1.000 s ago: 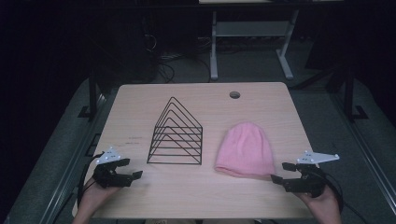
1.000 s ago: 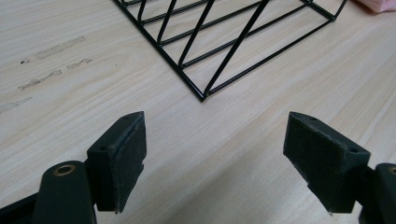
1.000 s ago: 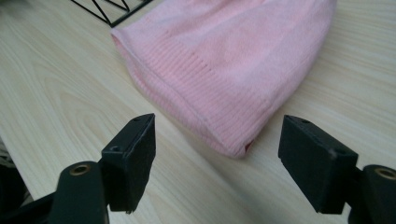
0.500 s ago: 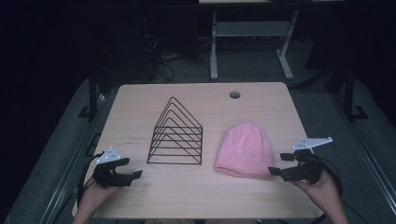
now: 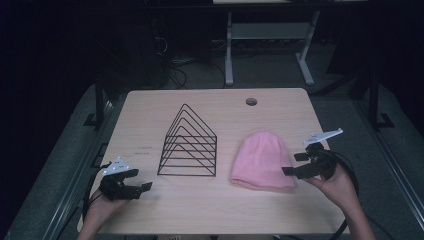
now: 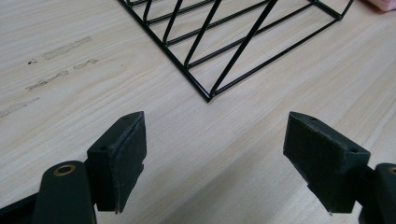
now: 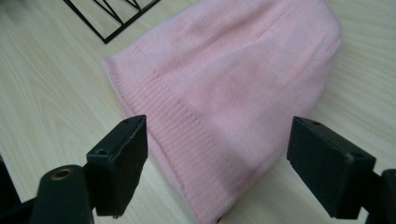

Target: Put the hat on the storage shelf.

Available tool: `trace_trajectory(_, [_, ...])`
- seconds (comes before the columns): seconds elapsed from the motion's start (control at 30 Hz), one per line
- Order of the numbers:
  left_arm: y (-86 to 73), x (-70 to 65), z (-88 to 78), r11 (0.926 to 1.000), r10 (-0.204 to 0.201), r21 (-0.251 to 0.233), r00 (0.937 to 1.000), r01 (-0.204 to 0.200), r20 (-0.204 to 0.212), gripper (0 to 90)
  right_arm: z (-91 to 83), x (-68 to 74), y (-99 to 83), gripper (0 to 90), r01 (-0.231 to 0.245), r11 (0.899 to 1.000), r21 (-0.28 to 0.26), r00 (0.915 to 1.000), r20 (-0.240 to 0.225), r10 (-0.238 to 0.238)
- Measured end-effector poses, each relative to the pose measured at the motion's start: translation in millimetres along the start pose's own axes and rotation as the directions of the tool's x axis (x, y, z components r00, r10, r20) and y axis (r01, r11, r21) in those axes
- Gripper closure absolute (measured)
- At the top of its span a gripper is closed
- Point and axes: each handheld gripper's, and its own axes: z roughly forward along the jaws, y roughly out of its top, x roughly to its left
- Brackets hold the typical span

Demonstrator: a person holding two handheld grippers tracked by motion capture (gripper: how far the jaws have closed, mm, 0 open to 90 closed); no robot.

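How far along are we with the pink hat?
Nothing looks done: the pink hat lies flat on the table beside the wire rack. The right tongs, just opened, face its ribbed hem without gripping. The left tongs rest open. Grasping and moving remain.

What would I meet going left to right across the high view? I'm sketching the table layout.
Left claw → black wire rack → pink knit hat → right claw.

On the table (image 5: 210, 210), the wire file rack (image 5: 189, 142) stands left of centre, with the beanie (image 5: 262, 161) lying just to its right. A cable hole (image 5: 251, 102) sits near the far edge, behind the beanie.
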Motion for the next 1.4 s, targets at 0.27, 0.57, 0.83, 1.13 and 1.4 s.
trace_trajectory(0.27, [1.9,0.3,-2.4,0.9999,-0.005,-0.015,1.0000,0.005,-0.006,21.6,8.4,-6.9,22.4,19.9,0.014,1.000,0.027,0.9999,0.006,-0.014])
trace_trajectory(0.57, [2.1,0.2,-2.4,1.0000,0.005,-0.008,1.0000,-0.005,-0.001,21.6,21.7,-22.4,40.1,20.5,0.000,0.999,0.053,1.0000,0.004,0.000])
trace_trajectory(0.83, [2.2,0.6,-3.2,0.9998,-0.007,-0.021,1.0000,0.007,0.001,21.6,28.9,-36.0,57.0,21.6,-0.023,0.998,0.062,0.9997,0.000,0.023])
trace_trajectory(1.13, [2.9,0.3,-2.5,0.9998,-0.004,-0.022,1.0000,0.004,0.003,21.6,37.8,-50.5,70.9,22.2,-0.062,0.994,0.089,0.9981,0.011,0.061])
trace_trajectory(1.4, [2.6,2.4,-2.9,0.9998,0.000,-0.018,1.0000,0.000,0.003,21.6,50.5,-63.9,83.1,25.2,-0.089,0.988,0.124,0.9960,0.020,0.087])
